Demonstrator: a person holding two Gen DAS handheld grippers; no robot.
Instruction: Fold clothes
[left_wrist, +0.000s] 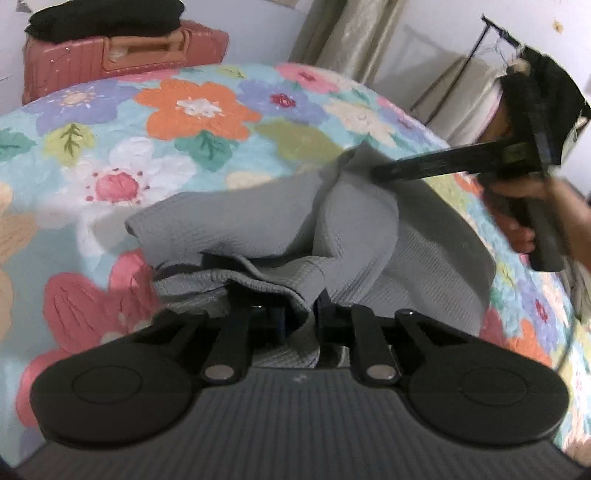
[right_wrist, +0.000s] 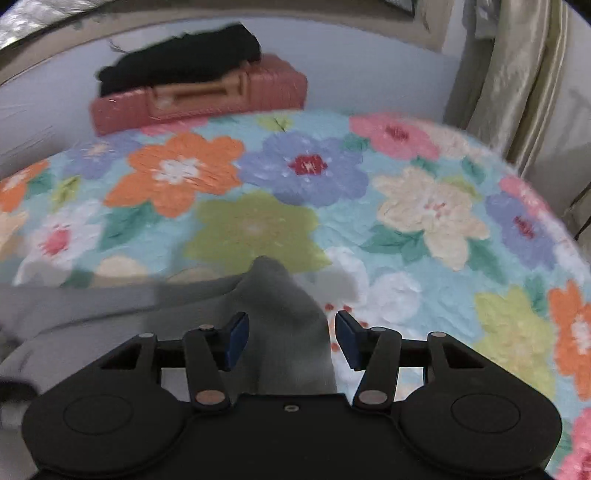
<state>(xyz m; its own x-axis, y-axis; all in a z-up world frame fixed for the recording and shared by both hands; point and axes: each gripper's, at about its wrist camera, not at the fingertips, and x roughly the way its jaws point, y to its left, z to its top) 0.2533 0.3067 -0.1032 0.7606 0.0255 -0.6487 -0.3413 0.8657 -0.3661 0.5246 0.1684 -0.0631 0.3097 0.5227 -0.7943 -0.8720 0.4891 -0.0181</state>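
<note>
Garment: grey top (left_wrist: 362, 236) bunched on the quilt (left_wrist: 184, 110), near its front edge.
Left claw (left_wrist: 299, 314): clamped on a hem fold.
Right claw (right_wrist: 291, 332): jaws apart, cloth between (not pinched).
Technique: I'd pull both corners taut and level.

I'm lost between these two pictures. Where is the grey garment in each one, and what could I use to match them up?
Left wrist view: the grey garment fills the centre, bunched on the floral bedspread.
Right wrist view: it lies lower left, one peak rising between the right gripper fingers.
Shared landmark: the pink suitcase under a black bundle, beyond the bed.
</note>
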